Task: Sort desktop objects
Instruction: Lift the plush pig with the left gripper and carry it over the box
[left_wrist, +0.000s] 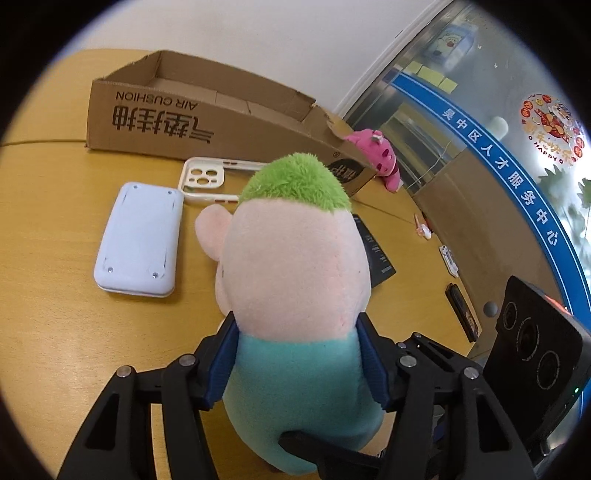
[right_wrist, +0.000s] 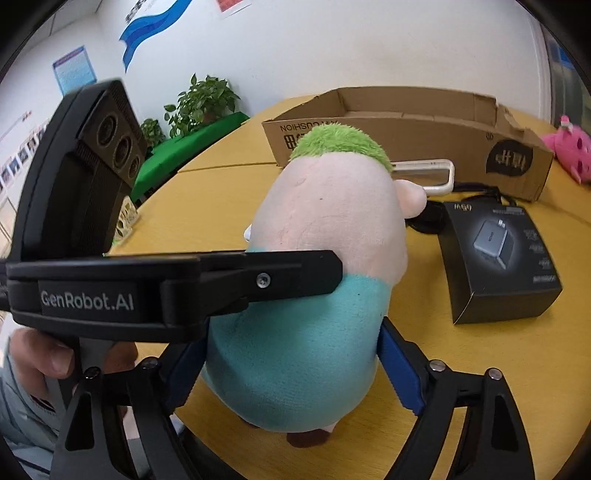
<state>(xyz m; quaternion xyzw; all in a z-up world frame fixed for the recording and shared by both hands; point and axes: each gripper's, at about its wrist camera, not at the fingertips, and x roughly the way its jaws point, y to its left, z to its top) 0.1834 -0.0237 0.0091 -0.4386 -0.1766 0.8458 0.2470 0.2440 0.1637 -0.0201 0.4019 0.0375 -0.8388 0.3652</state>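
A plush doll (left_wrist: 295, 295) with green hair, pink head and teal body stands on the yellow table; it also shows in the right wrist view (right_wrist: 314, 314). My left gripper (left_wrist: 297, 363) is shut on the doll's teal body, blue pads pressing both sides. My right gripper (right_wrist: 291, 365) also has its blue pads against the doll's body from another side. The left gripper's finger crosses the right wrist view (right_wrist: 221, 284). An open cardboard box (left_wrist: 207, 110) lies behind the doll, also seen in the right wrist view (right_wrist: 406, 125).
A white device (left_wrist: 142, 236) and a cream phone case (left_wrist: 210, 177) lie left of the doll. A black charger box (right_wrist: 495, 254) sits to the right, with a pink plush (right_wrist: 572, 151) beyond. Small items (left_wrist: 448, 258) lie near the table's right edge (left_wrist: 424, 206).
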